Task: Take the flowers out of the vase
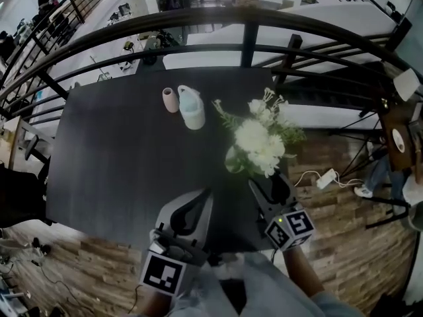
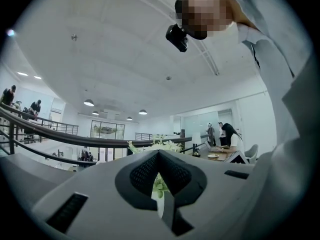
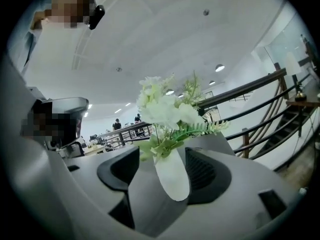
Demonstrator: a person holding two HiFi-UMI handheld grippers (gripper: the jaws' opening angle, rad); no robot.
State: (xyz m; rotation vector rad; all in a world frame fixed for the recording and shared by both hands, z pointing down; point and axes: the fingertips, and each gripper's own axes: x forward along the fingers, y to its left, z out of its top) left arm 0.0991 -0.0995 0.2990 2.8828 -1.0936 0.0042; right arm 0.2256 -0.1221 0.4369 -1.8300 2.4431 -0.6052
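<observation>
Reaching for the bouquet: my right claw (image 1: 268, 185) hangs released and wide, grasping nothing. The white vase (image 3: 172, 176) shows between its jaws with neither pad pressing on it. The vase stands upright by the right edge of the dark surface (image 1: 119, 157), toward the near right corner. My left claw (image 1: 202, 195) is clenched on nothing and sits just beside the right one, short of the vase.

The flowers (image 1: 258, 140), white blooms with green sprigs, all sit in the vase; none is out yet.

As I judge it, the step in hand is the first grasp. It would go best with one claw steadying the vase low on its body. The other should close on the bunch just above the vase's mouth, below the blooms, then lift straight up so the vase neither tips nor slides off the edge.

A pink cup (image 1: 170, 100) and a pale jug (image 1: 192, 107) stand side by side near the far edge. I cannot tell what they hold.
</observation>
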